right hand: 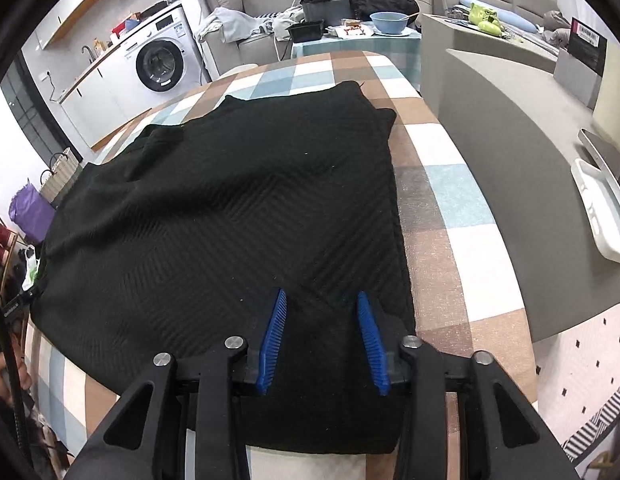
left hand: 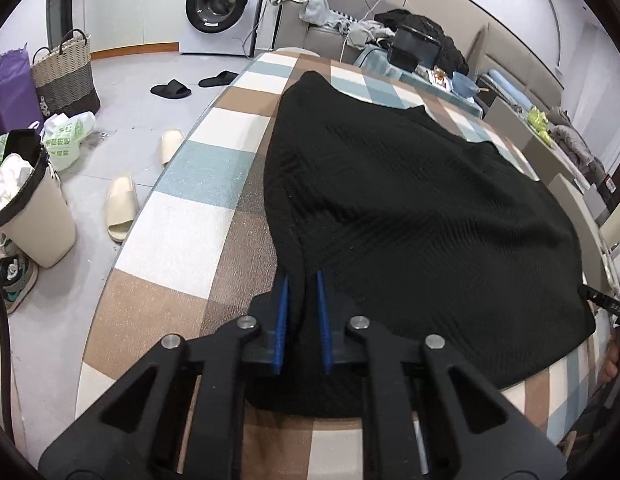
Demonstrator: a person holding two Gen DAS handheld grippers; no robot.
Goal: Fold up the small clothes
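A black knit garment (left hand: pixel 409 208) lies spread over a table with a checked cloth (left hand: pixel 198 184). My left gripper (left hand: pixel 302 276) is at the garment's near left edge, and its blue pads (left hand: pixel 284 312) are pinched on a raised fold of the black fabric. In the right wrist view the same garment (right hand: pixel 230 208) covers most of the checked table (right hand: pixel 441 216). My right gripper (right hand: pixel 321 294) sits low over the garment's near right corner with its blue pads (right hand: pixel 272 344) apart. The fabric lies flat between them, not pinched.
Left of the table the floor holds slippers (left hand: pixel 120 208), a bin (left hand: pixel 34 216), a woven basket (left hand: pixel 66 74) and a washing machine (left hand: pixel 220 6). Beyond it is a sofa with heaped clothes (left hand: pixel 421 28) and a blue bowl (right hand: pixel 389 22). A grey bench (right hand: pixel 509 152) stands on the right.
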